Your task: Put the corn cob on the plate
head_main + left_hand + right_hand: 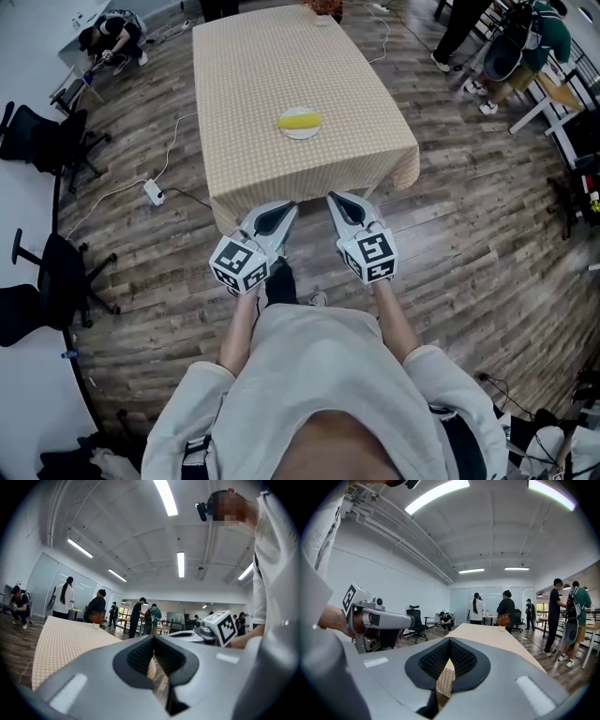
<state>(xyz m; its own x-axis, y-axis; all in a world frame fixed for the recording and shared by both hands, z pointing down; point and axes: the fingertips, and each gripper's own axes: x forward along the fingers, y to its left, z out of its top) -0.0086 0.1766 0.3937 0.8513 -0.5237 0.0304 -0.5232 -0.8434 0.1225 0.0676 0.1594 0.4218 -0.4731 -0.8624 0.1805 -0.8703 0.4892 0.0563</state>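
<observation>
A yellow corn cob (299,118) lies on a white plate (302,134) in the middle of the near half of the checked table (253,75). Both grippers are held side by side in front of the table's near edge, short of the plate. My left gripper (289,206) has its jaws together with nothing between them, as its own view shows (153,639). My right gripper (335,197) is also shut and empty (449,641). The plate and corn do not show in either gripper view; only the tabletop (487,637) stretches ahead.
A small potted plant (323,9) stands at the table's far end. Office chairs (47,272) and a power strip (153,192) with cables are on the floor to the left. Several people stand or crouch around the room, some beyond the table (506,609).
</observation>
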